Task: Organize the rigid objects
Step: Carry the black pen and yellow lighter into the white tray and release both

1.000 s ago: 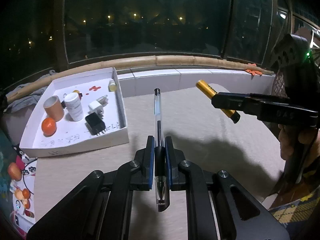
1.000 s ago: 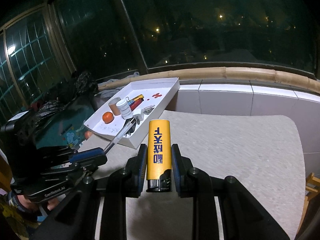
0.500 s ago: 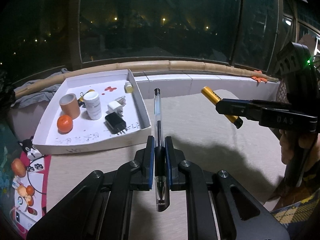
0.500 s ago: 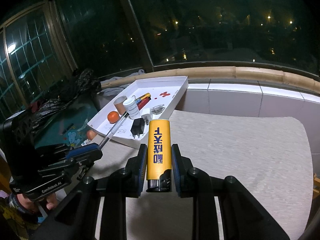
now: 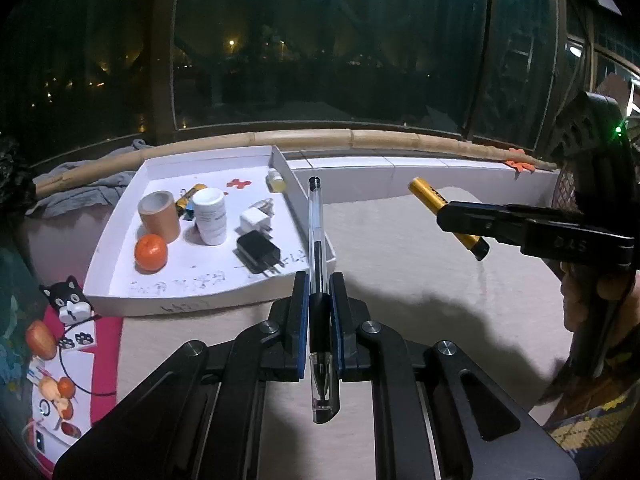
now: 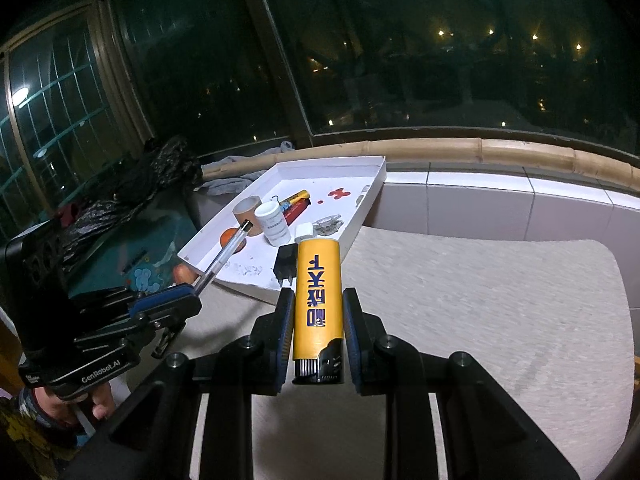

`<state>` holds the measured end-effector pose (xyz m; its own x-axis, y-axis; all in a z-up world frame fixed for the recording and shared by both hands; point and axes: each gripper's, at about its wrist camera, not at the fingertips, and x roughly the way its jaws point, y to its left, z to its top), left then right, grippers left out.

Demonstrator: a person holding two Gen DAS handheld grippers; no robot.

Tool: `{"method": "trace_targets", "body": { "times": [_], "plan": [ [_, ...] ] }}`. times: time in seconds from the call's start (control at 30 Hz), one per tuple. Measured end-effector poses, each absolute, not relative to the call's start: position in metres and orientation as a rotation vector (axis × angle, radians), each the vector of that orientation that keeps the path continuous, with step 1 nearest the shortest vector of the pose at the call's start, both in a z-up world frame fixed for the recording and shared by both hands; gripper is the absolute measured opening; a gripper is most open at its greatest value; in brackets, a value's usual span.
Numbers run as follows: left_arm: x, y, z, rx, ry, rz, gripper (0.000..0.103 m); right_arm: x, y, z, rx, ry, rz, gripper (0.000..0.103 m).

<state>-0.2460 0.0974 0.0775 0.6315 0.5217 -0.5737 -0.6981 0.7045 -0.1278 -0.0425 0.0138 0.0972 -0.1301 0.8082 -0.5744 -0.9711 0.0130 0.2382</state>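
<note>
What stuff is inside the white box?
In the white box: an orange, tape roll, white bottle, white charger, black charger, small yellow bottle. The things behind the bottle are partly hidden.

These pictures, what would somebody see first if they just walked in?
Probably the yellow lighter, clamped in the right gripper above the table. Next, the clear pen pinched in the left gripper, pointing toward the white tray holding an orange and chargers.

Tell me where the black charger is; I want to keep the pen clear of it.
The black charger lies inside the white tray at its near right corner, just in front of the white charger and left of the pen.
</note>
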Motion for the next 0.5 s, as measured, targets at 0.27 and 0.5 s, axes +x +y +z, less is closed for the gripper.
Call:
{"method": "trace_targets", "body": {
  "times": [0.27, 0.5],
  "plan": [
    [-0.262, 0.113, 0.078, -0.355, 0.518, 0.718, 0.009, -0.053, 0.023, 0.097, -0.299, 0.682, 1.545, 0.023],
    [-0.277, 0.136, 0.084, -0.341, 0.491, 0.736, 0.009, -0.061, 0.038, 0.108, -0.301, 0.654, 1.518, 0.023]
  ]
}}
